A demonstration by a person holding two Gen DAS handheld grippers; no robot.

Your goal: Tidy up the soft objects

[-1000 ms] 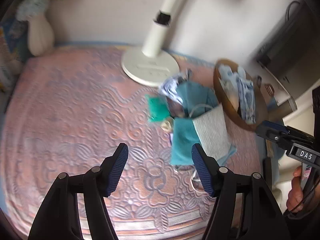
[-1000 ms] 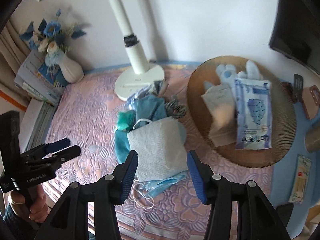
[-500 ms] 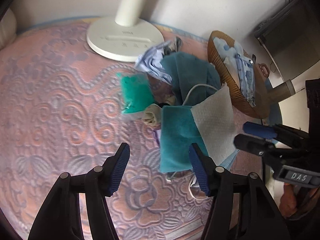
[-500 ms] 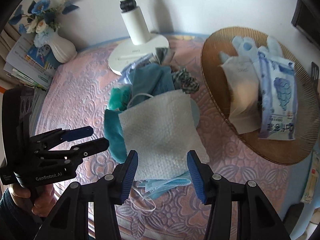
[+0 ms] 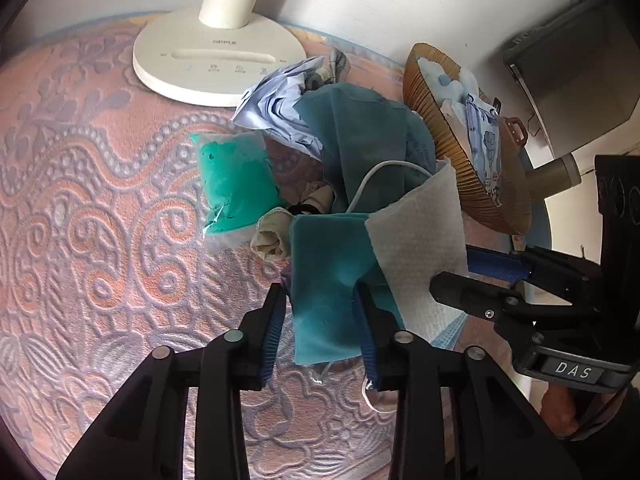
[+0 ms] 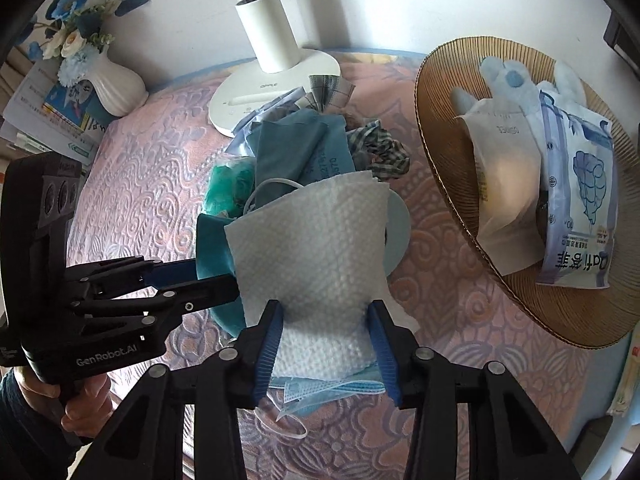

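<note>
A pile of soft things lies on the pink patterned cover. My left gripper (image 5: 320, 292) points down at a flat teal cloth (image 5: 316, 248). Its jaws are closing, and both pads touch the cloth's side edges and bunch it. My right gripper (image 6: 325, 312) is closing on a white paper towel (image 6: 316, 240), which is squeezed narrow between the pads. A blue face mask (image 6: 332, 388) lies under the towel. Each gripper shows in the other's view: the left gripper (image 6: 224, 276) at the towel's left edge, the right gripper (image 5: 456, 276) at its right edge.
A brown woven tray (image 6: 448, 184) on the right holds a tissue pack (image 6: 576, 184), a white pouch and a pale blue glove. A green packet (image 5: 236, 184), a dark teal cloth (image 5: 360, 136) and a checked cloth (image 6: 380, 148) lie behind. A lamp base (image 5: 216, 64) and a vase (image 6: 116, 84) stand at the wall.
Both grippers have come down onto the pile. The left jaws narrowed around the teal cloth and the right jaws drew in on the white paper towel.
</note>
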